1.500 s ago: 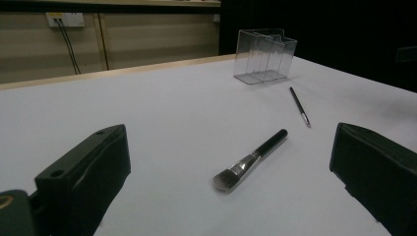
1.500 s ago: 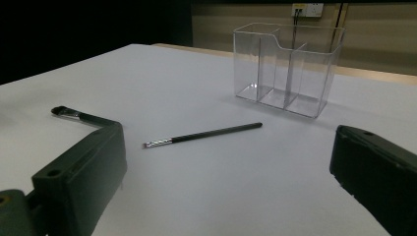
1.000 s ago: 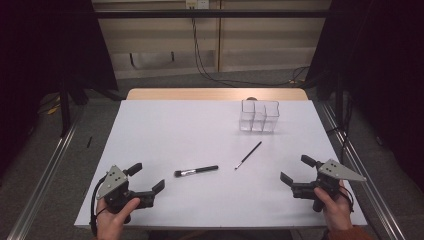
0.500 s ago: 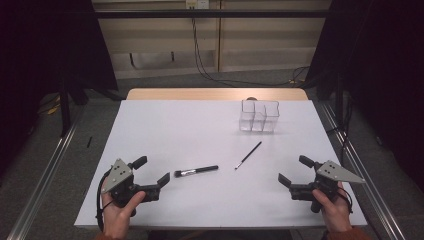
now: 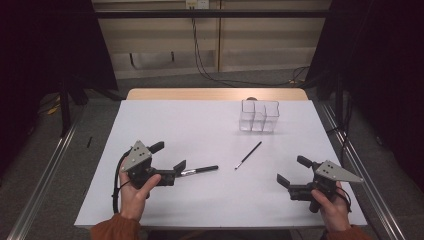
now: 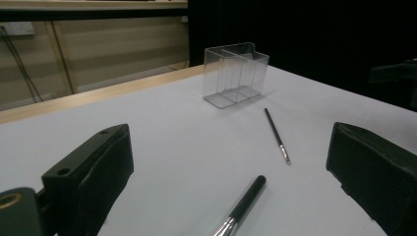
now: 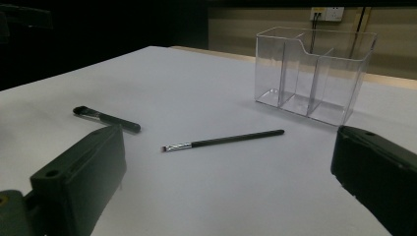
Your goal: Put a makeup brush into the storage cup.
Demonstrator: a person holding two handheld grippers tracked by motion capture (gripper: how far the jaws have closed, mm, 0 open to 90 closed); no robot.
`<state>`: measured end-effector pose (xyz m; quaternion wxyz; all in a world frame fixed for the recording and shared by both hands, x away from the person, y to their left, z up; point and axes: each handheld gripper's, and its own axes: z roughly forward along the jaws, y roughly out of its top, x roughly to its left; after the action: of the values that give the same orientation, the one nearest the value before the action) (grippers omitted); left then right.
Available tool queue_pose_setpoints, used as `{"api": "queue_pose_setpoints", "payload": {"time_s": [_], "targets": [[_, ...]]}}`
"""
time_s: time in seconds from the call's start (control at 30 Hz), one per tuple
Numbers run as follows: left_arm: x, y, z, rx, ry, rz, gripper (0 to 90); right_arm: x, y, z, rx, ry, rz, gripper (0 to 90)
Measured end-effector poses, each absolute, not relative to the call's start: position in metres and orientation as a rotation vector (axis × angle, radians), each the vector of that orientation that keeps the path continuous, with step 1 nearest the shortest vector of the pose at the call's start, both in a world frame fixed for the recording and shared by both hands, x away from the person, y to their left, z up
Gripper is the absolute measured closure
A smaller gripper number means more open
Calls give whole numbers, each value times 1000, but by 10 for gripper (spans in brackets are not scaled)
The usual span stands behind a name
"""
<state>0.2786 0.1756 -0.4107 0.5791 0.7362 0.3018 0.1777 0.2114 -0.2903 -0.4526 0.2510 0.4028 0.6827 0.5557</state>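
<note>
While a white sheet covers most of the desk [image 5: 210,120], its wooden far edge shows as a tan strip beyond it. Toward the far right stands a clear plastic organizer [image 5: 258,116], upright and divided into compartments, and every compartment that can be seen through its walls is empty. The left claw [image 5: 167,157], held in the person's left hand [image 5: 134,192] near the front left, has its jaws wide apart, the nearer jaw tip just beside the bristle end of a thick black makeup brush [image 5: 199,170] lying flat on the sheet. The right claw [image 5: 293,171], in the right hand [image 5: 330,207] at the front right, is likewise spread wide and grips nothing. Between brush and organizer lies a thin black liner brush [image 5: 248,155], angled, well apart from both claws.
</note>
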Motion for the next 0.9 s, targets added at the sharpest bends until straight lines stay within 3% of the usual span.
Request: {"api": "queue_pose_setpoints", "payload": {"time_s": [0.9], "targets": [[326, 130, -400, 1846, 658, 358, 38, 210, -289, -453, 1079, 1884, 1512, 0]]}}
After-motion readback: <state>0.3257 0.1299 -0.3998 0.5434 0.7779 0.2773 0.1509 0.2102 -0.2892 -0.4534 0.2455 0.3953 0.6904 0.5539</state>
